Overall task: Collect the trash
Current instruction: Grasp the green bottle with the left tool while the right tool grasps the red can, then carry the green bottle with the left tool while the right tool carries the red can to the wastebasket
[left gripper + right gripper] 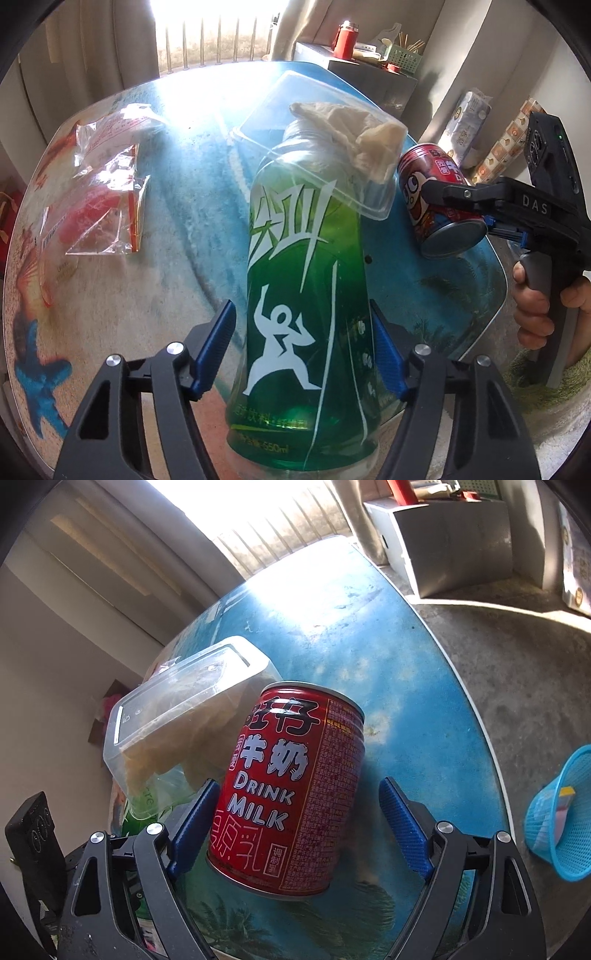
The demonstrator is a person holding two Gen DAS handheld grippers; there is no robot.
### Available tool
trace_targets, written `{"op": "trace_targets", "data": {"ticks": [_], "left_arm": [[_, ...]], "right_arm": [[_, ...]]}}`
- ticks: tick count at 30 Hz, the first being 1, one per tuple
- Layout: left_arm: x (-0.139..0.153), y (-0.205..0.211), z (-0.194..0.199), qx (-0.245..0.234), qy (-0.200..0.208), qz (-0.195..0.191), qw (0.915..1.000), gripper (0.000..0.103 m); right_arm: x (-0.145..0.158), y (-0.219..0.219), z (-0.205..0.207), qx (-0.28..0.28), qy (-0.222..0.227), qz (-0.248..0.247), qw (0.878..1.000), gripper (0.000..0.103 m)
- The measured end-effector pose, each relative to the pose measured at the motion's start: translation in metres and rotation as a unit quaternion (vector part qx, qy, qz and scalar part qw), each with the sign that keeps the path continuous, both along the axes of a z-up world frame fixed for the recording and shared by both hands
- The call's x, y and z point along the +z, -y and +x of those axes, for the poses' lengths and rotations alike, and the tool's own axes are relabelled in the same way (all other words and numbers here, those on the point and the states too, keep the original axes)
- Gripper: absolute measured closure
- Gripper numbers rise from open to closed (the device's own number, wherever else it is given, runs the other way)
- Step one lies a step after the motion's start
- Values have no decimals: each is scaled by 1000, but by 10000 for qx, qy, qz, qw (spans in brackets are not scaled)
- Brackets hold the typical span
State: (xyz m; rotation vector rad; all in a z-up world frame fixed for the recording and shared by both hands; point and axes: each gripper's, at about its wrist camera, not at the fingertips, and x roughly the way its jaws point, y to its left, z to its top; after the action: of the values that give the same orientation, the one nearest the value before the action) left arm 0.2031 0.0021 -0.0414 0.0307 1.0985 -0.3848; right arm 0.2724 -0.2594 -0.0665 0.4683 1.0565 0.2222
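A green plastic bottle (303,314) sits between the blue pads of my left gripper (304,347), which is shut on it. A clear plastic box (325,147) holding a crumpled tissue (354,136) rests upside down over the bottle's top. My right gripper (295,827) is shut on a red milk can (291,786) and holds it above the table; the can (436,199) also shows at the right in the left wrist view. The clear box (177,720) is just left of the can in the right wrist view.
The table (369,646) has a blue beach print. Clear plastic bags (107,184) lie on its left side. A blue mesh basket (565,812) stands on the floor at the right. A grey cabinet (369,77) with a red flask stands behind the table.
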Motion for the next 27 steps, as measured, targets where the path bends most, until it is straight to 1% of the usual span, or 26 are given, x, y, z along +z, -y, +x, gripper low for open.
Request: {"op": "trace_targets", "data": {"ticks": [1, 4, 7, 11, 16, 27], "left_arm": [[-2, -2, 0, 55, -45, -32, 10000, 42], [-5, -8, -3, 170, -80, -152, 9997, 42], [-5, -11, -7, 236, -92, -158, 9996, 42], [-5, -15, -17, 325, -102, -168, 9993, 42], [-5, -18, -22, 423, -101, -199, 9989, 43], [1, -46, -46, 614, 53, -83, 9981, 43]], "right_arm": [[-1, -2, 2, 12, 0, -3, 10000, 23], [-3, -4, 5, 25, -42, 36, 10000, 28], [-3, -9, 6, 47, -88, -11, 10000, 32], [-3, -14, 6, 57, -165, -124, 9998, 41], [-3, -16, 3, -17, -201, -218, 9996, 41], [0, -16, -12, -159, -270, -532, 9981, 41]]}}
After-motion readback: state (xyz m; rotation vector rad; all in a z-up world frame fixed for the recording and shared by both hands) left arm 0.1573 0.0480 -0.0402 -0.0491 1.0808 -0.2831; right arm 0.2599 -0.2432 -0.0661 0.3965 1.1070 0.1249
